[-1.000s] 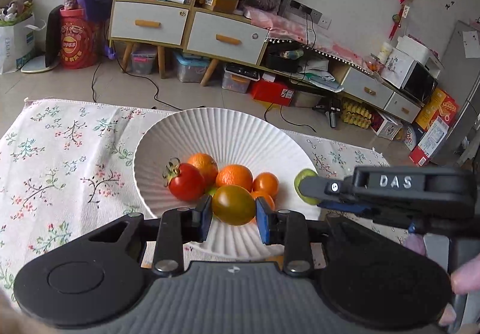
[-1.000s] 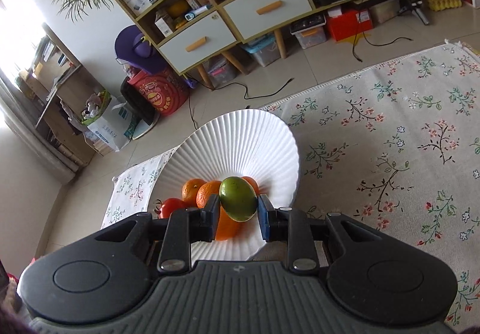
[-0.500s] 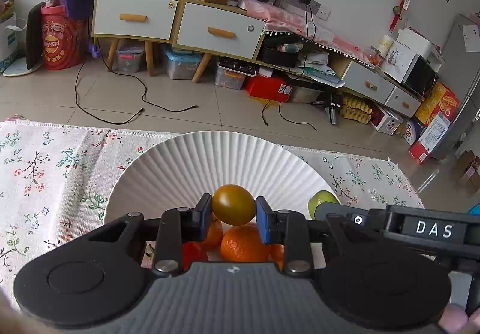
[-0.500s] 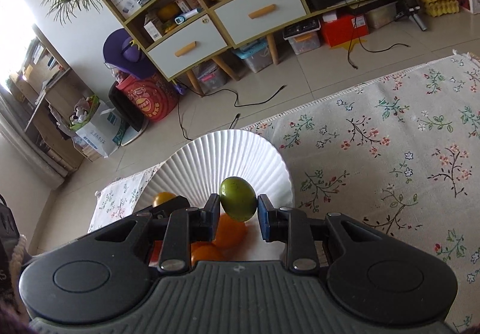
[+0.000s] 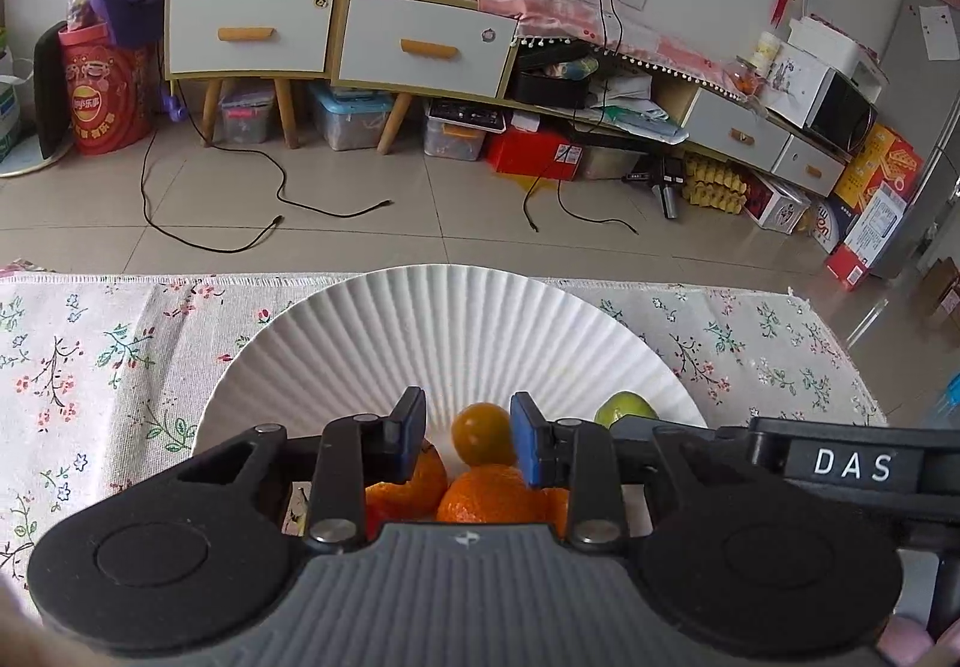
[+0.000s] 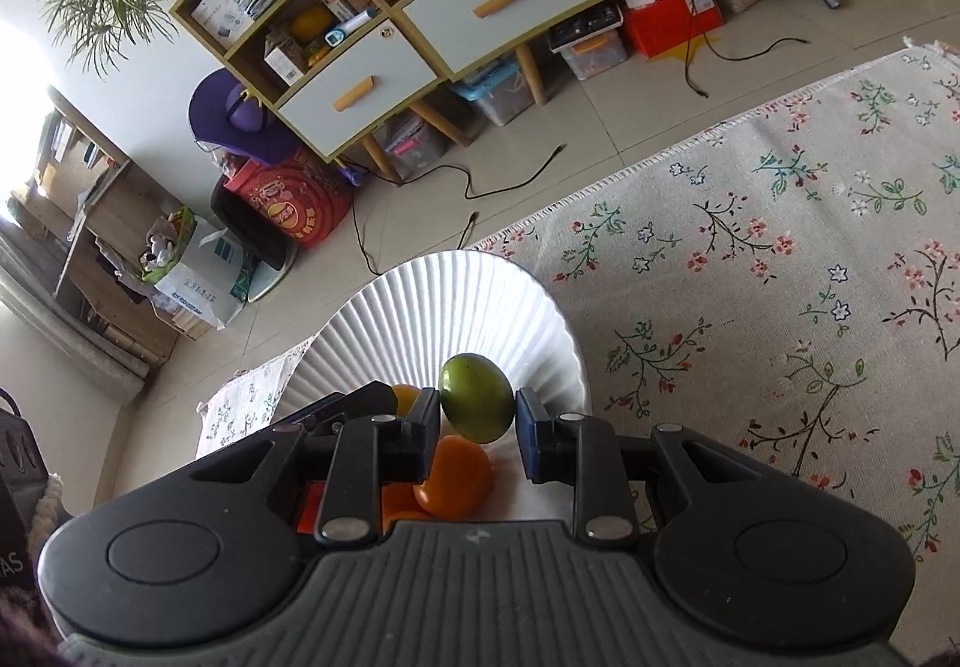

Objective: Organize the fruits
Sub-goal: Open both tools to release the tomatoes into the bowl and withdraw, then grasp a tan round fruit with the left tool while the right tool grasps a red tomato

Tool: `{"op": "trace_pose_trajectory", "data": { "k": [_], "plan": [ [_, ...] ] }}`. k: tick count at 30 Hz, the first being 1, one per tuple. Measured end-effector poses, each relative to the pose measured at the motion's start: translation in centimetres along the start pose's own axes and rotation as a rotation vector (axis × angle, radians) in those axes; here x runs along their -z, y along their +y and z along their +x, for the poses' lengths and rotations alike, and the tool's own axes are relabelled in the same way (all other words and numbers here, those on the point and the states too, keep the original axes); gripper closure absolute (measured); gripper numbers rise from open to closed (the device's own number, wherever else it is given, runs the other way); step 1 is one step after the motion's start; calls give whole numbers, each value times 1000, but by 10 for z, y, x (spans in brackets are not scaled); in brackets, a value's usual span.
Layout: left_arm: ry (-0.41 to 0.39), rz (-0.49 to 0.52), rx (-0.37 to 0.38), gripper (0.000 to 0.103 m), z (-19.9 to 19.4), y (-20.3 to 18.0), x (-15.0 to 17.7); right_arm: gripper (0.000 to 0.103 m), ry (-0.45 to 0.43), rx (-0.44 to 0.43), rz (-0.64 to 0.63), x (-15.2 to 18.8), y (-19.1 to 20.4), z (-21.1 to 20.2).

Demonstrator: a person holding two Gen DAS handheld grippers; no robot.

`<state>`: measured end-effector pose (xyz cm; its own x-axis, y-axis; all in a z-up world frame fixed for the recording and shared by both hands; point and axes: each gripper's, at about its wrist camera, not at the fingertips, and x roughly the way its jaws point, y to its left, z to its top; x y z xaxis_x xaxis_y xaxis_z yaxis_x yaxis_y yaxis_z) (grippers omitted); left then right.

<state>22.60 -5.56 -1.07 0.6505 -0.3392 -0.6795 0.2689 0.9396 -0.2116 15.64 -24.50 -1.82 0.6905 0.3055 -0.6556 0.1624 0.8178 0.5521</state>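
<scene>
A white ribbed plate (image 5: pixel 444 331) sits on a floral cloth and holds several oranges (image 5: pixel 480 493). My left gripper (image 5: pixel 467 427) has opened; a yellow-orange tomato (image 5: pixel 482 432) sits between its jaws with gaps on both sides, over the plate. My right gripper (image 6: pixel 477 421) has its jaws apart around a green fruit (image 6: pixel 475 397), which touches the left pad with a gap on the right, above the plate (image 6: pixel 456 307). The green fruit also shows in the left wrist view (image 5: pixel 624 406) beside the right gripper's body.
The floral tablecloth (image 6: pixel 780 277) spreads to the right of the plate and to its left (image 5: pixel 90 367). Beyond the table edge lie a tiled floor, cables and shelf cabinets (image 5: pixel 336 37).
Both grippers moved in over the plate and lower. The left jaws opened off the yellow-orange tomato. The right jaws widened around the green fruit.
</scene>
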Motion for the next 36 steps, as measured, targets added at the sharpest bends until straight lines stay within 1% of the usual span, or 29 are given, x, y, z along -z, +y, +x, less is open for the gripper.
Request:
{"op": "trace_pose_trajectory", "data": {
  "k": [3, 8, 11, 14, 15, 20, 24, 27, 28, 30, 32, 34, 36],
  "plan": [
    [-1, 7, -13, 67, -2, 0, 0, 76, 1, -7, 12, 0, 0, -1],
    [0, 7, -24, 60, -12, 3, 3, 67, -9, -9, 19, 0, 1, -8],
    [-5, 11, -29, 57, -19, 5, 7, 64, -14, -9, 31, -1, 0, -12],
    [-17, 8, -35, 51, -29, 8, 12, 61, -22, -9, 37, -1, -1, -19],
    [-20, 8, -38, 49, -32, 9, 13, 61, -25, -7, 31, 0, -1, -21],
    [-14, 0, -42, 45, -45, 11, 22, 50, -30, 18, -33, 4, 5, -29],
    [-25, -15, -48, 36, -59, 12, 30, 45, -28, 33, -60, 9, 7, -36],
    [-24, -34, -45, 33, -69, 14, 34, 43, -14, 46, -75, 13, 11, -40],
    [-24, -39, -48, 31, -71, 14, 35, 40, -12, 50, -84, 14, 13, -42],
    [-21, -52, -56, 22, -77, 16, 38, 35, -14, 47, -103, 18, 18, -47],
    [-17, -69, -63, 21, -84, 16, 41, 29, -16, 46, -134, 23, 22, -53],
    [-10, -73, -69, 21, -88, 17, 44, 25, -19, 52, -161, 28, 26, -58],
    [-5, -73, -79, 13, -93, 18, 47, 23, -14, 58, -181, 34, 28, -61]
  ]
}}
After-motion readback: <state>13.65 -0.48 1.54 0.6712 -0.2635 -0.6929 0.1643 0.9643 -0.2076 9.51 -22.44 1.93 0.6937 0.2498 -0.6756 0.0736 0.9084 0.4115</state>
